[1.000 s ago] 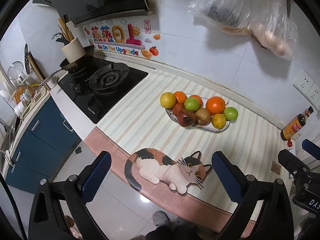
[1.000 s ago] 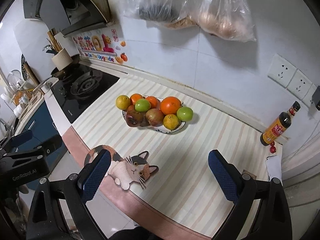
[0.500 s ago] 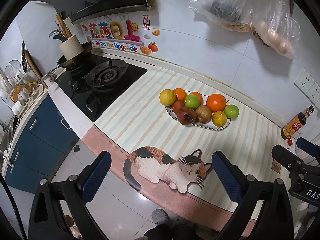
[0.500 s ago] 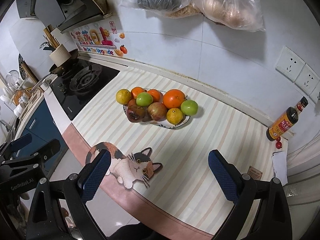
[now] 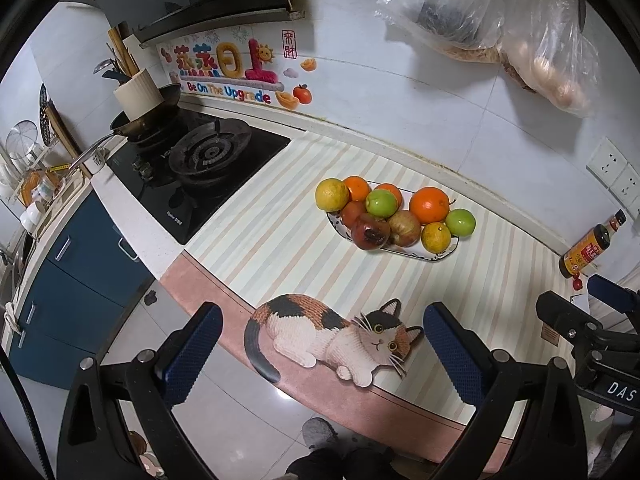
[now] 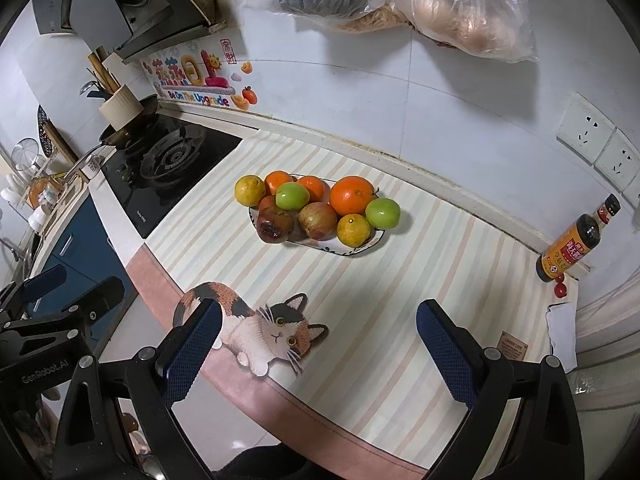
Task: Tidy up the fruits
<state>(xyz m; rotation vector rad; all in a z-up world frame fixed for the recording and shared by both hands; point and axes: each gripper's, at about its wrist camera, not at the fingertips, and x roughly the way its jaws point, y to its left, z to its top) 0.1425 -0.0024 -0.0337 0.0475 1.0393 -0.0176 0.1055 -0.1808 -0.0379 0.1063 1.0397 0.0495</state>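
Toward the back edge of the surface (image 6: 400, 300), the fruit plate (image 6: 352, 251) sits heaped. Both the left hand-held gripper (image 5: 320, 352) and right hand-held gripper (image 6: 318, 346) hover released, empty. Round, firm fruits likely roll; the bruised apple (image 6: 275, 225) needs gentle pinching across its middle.

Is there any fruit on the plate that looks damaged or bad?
Yes. The dark red fruit at the near-left edge of the plate has a blackened, sunken patch, as if rotting. The other fruits look sound.
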